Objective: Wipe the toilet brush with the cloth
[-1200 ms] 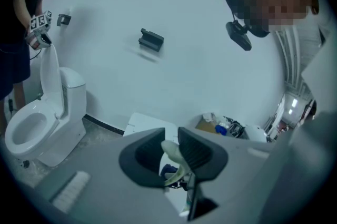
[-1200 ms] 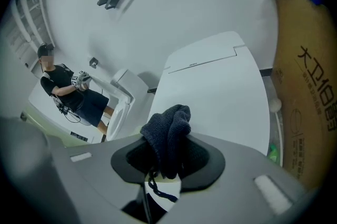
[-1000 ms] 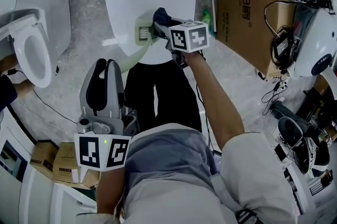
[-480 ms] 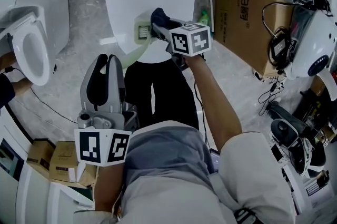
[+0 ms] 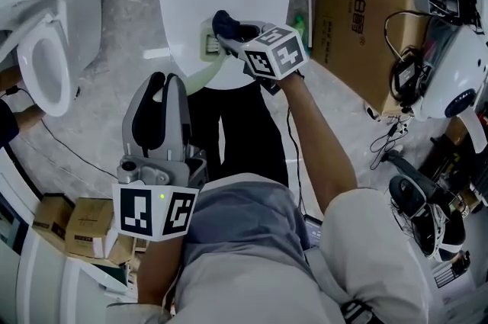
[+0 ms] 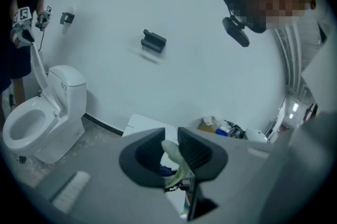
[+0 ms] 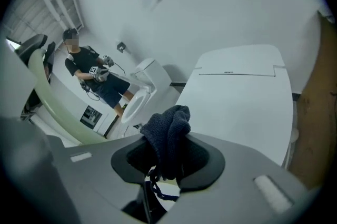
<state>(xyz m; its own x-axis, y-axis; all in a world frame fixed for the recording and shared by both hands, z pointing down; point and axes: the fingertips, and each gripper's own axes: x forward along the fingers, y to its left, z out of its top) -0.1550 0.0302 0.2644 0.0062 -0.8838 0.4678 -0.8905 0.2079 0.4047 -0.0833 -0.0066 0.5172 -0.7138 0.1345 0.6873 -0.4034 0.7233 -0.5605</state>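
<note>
Overhead, left gripper (image 5: 158,83) fingers pinching toilet brush (image 5: 207,48) handle, right gripper (image 7: 167,157) fingers clamping dark cloth (image 7: 168,128) beside its head

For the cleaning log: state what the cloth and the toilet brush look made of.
The cloth: dark blue knitted fabric, matte, ribbed texture and a loose thread showing. The toilet brush: pale green handle, probably smooth plastic by its even colour; bristles too small to judge.
</note>
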